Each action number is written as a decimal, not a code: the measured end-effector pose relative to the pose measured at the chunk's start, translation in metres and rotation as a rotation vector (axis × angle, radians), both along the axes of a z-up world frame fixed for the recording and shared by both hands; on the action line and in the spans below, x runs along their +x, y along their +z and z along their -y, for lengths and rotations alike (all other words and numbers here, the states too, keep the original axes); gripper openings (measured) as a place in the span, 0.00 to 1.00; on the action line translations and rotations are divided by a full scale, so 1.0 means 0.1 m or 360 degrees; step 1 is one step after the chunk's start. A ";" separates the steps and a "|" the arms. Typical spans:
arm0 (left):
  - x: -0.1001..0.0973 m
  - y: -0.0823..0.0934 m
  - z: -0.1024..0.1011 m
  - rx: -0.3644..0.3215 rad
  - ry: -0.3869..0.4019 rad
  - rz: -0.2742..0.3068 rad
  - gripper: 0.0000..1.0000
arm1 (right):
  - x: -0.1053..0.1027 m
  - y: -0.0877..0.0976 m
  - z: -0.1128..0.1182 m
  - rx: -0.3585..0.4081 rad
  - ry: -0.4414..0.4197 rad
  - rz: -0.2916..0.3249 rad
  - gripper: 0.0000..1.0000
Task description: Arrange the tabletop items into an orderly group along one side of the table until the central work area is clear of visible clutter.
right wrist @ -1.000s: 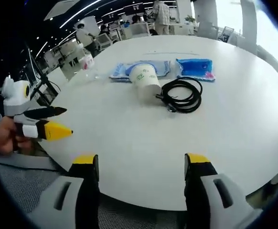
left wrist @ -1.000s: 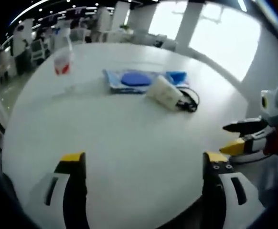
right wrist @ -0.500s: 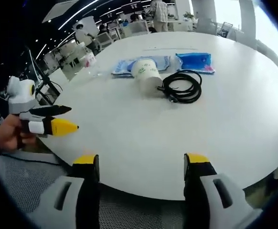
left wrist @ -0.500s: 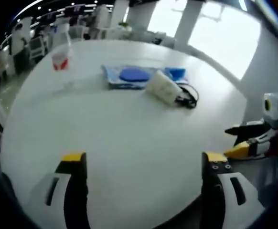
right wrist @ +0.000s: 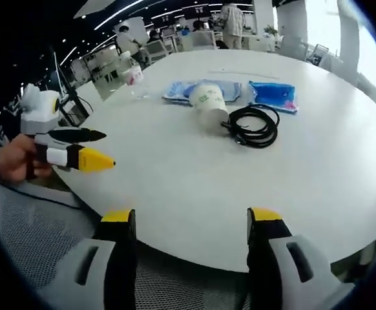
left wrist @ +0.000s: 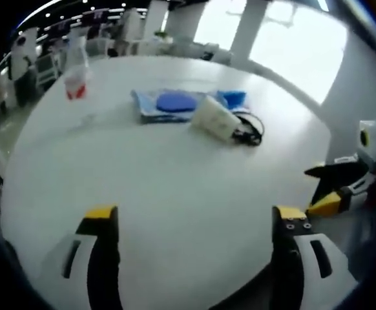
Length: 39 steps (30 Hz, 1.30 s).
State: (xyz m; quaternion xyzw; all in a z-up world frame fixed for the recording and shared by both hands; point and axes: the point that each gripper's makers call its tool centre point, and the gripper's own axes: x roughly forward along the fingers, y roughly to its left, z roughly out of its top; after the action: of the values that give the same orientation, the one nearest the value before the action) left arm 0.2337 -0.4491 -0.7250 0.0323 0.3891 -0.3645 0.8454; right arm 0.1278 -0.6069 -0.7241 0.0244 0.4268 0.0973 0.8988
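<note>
On the round white table (left wrist: 143, 187) a paper cup (left wrist: 212, 119) lies on its side beside a coiled black cable (left wrist: 251, 129). Behind them lie a light blue packet (left wrist: 168, 103) and a small blue pack (left wrist: 234, 98). A bottle with a red label (left wrist: 76, 71) stands at the far left. My left gripper (left wrist: 194, 216) hovers open over the near edge, with the right gripper (left wrist: 314, 190) open off to its right. In the right gripper view the cup (right wrist: 212, 106), cable (right wrist: 254, 126), blue pack (right wrist: 272, 95), packet (right wrist: 181, 90) and bottle (right wrist: 131, 74) lie ahead of my open right gripper (right wrist: 191, 218). The left gripper (right wrist: 104, 148) is open at the table's left edge.
A hand (right wrist: 13, 161) holds the left gripper. A mesh chair seat (right wrist: 26, 239) lies below the table edge. Desks, chairs and people stand in the office behind. Bright windows (left wrist: 291, 45) line the far side.
Both views have shifted a little with the hands. The items on the table lie where they were. Both grippers stay open near the table's front edge.
</note>
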 end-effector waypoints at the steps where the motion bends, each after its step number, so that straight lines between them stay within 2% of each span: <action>1: 0.00 0.00 -0.01 0.0016 -0.0007 0.0002 0.95 | 0.00 0.00 -0.03 -0.0009 0.0028 0.0002 0.70; 5: -0.01 -0.01 -0.11 0.0068 -0.0003 -0.0009 0.95 | 0.01 0.01 -0.09 0.0008 0.0064 0.0008 0.69; 8: -0.03 0.05 -0.14 0.0081 0.0005 -0.0003 0.95 | -0.01 0.01 -0.10 -0.0008 0.0078 0.0008 0.69; 16: -0.13 0.09 -0.12 0.0121 0.0035 -0.0031 0.93 | -0.06 0.00 -0.12 0.0125 0.0036 -0.0026 0.67; 20: -0.16 0.08 -0.18 0.0143 0.0068 -0.0034 0.93 | -0.05 0.05 -0.13 0.0182 0.0001 -0.0006 0.67; 27: -0.19 0.12 -0.31 0.0142 0.0207 -0.0034 0.92 | -0.03 0.10 -0.36 0.0176 0.0177 0.0037 0.66; 32: -0.22 0.11 -0.29 0.0112 0.0224 -0.0027 0.93 | -0.03 0.09 -0.28 0.0176 0.0146 0.0028 0.66; 36: -0.27 0.10 -0.23 0.0090 0.0191 -0.0036 0.94 | -0.01 0.11 -0.16 0.0163 0.0064 0.0053 0.66; 39: -0.24 0.17 -0.17 0.0089 0.0144 0.0025 0.94 | -0.02 0.11 -0.06 0.0149 -0.0015 0.0053 0.66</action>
State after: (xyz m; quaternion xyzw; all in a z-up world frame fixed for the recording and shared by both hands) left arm 0.2096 -0.4322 -0.7082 0.0411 0.3935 -0.3147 0.8628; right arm 0.1263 -0.6010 -0.7131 0.0668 0.4065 0.1134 0.9041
